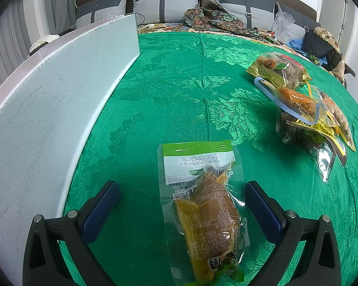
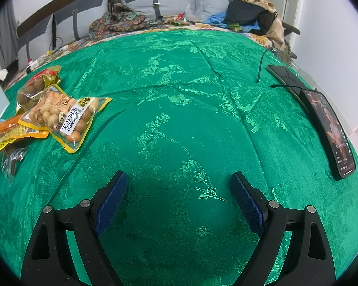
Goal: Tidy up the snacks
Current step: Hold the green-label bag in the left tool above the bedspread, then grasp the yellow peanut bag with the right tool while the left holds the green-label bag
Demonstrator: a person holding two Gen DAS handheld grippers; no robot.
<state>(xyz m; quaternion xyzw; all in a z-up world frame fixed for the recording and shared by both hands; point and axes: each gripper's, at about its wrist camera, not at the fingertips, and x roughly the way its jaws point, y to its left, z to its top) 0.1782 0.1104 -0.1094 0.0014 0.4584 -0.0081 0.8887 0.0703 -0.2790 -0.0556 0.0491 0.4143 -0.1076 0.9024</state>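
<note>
Your left gripper [image 1: 182, 205] stood spread wide, with the bread pack [image 1: 202, 212] lying lengthwise between its fingers on the green cloth [image 1: 174, 83], nearer the right finger; contact couldn't be told. Your right gripper [image 2: 179, 200] was spread too, holding nothing, with the snack pile [image 2: 43, 116] well off to its left.

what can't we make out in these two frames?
- Snack packet between the open left gripper: near end cut off by the left wrist frame edge.
- Snack pile: lower packs hidden under upper ones; its left part cut off in the right wrist view.
- Phone screen: too distorted to read.
</note>
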